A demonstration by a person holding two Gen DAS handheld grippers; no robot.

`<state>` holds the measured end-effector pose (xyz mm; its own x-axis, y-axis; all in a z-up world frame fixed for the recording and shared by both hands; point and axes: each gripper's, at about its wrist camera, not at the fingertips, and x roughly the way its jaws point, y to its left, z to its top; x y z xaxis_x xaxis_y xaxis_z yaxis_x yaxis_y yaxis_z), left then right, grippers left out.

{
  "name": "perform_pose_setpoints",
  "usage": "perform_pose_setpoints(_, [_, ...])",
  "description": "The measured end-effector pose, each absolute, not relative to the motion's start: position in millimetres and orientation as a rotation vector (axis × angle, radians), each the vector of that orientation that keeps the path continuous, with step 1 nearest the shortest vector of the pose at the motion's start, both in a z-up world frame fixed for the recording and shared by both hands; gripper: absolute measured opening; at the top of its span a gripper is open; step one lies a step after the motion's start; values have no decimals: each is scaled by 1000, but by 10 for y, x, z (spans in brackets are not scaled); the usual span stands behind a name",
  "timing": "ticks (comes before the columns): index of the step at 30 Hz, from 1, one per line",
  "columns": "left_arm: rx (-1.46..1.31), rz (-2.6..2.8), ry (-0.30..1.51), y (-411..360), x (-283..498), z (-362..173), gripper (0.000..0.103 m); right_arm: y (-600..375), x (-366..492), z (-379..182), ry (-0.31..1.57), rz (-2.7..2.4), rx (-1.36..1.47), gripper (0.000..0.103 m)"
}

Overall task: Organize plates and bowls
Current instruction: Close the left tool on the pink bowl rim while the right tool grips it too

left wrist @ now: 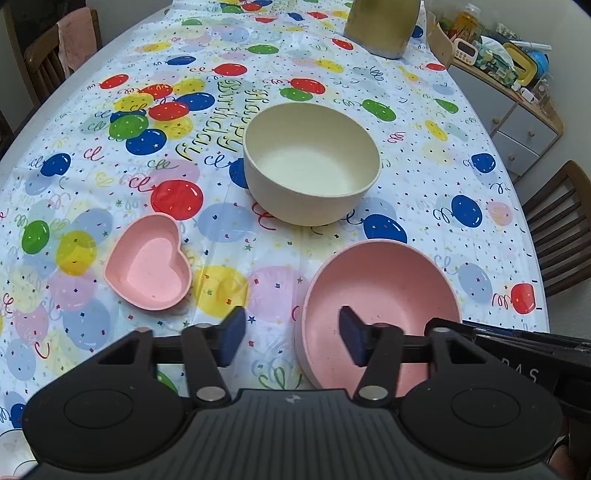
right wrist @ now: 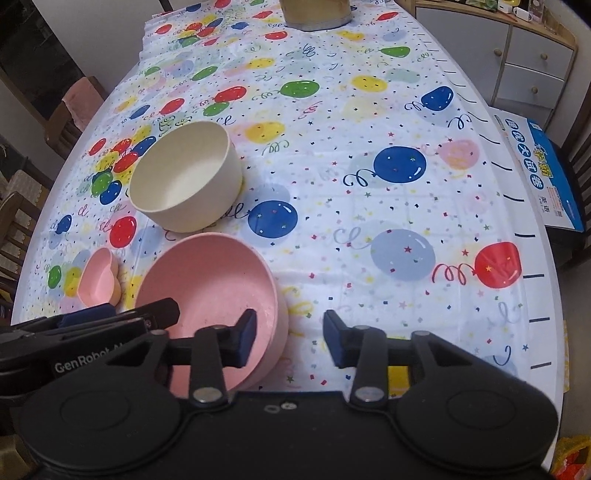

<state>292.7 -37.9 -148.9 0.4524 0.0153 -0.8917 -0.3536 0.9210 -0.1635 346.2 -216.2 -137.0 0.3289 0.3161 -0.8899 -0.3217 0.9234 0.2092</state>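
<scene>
Both tools straddle opposite rim sections of the pink round bowl (left wrist: pixel 380 306), which stands upright on the balloon-print surface (left wrist: pixel 424 173) at its near edge, closest of all the dishes to the person. The left tool (left wrist: pixel 291 338) sits over the bowl's left rim: its right finger lies inside the bowl and its left finger outside over the cloth, with the rim in the gap between them. The right tool (right wrist: pixel 290 338) mirrors this at the bowl's right rim, left finger inside, right finger outside. In both views a clear gap shows between the pads and the bowl wall, so each tool reads as partly closed yet released, grasping nothing. The bowl is round, so it has no long axis; the coming move appears to turn on each rim lying squarely between its pair of fingers, and both hands are about equally near. Beyond the pink bowl, and just apart from it, stands the cream bowl (left wrist: pixel 312 166), deeper and straight-walled. To the left of the pink bowl, well clear of it, lies the pink heart-shaped dish (left wrist: pixel 149 267). All three containers are upright and empty; none is nested in another. A gold cylindrical vessel (left wrist: pixel 382 26) stands at the far end of the surface. The stacking or grouping judged to be the task's aim is not yet begun.
</scene>
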Motion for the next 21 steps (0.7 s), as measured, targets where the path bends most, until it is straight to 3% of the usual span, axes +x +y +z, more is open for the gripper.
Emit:
perform_pose_setpoints(7, [-373,201,1088,-393,2953,-1532,15,-2131,3468,-1370,1164,425,21,9])
perform_pose_setpoints(21, [-334,140,1132,-597,2685,-1417,12,-2226,3277,-1309,1164,383,38,6])
